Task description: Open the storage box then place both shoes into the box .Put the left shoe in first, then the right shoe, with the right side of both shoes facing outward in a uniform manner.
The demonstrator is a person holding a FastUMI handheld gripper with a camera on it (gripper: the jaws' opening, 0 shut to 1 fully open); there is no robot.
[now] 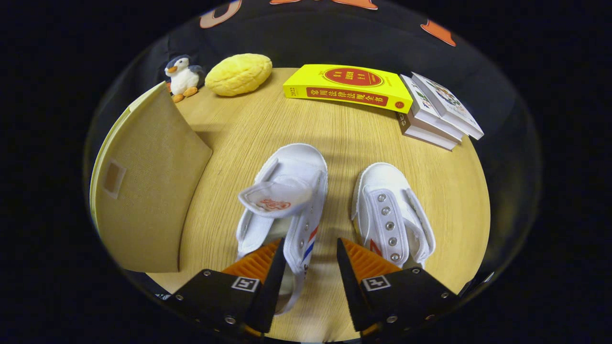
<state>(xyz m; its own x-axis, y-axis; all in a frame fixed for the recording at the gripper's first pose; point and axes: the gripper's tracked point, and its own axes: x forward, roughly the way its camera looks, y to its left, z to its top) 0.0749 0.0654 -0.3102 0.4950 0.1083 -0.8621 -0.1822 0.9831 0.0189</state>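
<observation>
Two white canvas shoes lie on the wooden table (229, 129), toes pointing away from me. On one shoe (287, 191) the tongue is flipped up, and its side wall with red and blue stripes reaches in between my fingers, close against the left one. The other shoe (389, 215) lies to its right, just ahead of my right finger, with a row of metal eyelets showing. My gripper (311, 244) is open, and a gap remains between the right finger and the striped side wall. The tan fabric storage box (148, 191) stands to the left of the shoes, with a flat panel bearing a small patch facing me.
A thick yellow book (349, 88) lies at the back of the table, with a stack of white books (440, 112) to its right. A yellow plush bun (239, 74) and a small penguin toy (183, 76) sit at the back, beyond the box.
</observation>
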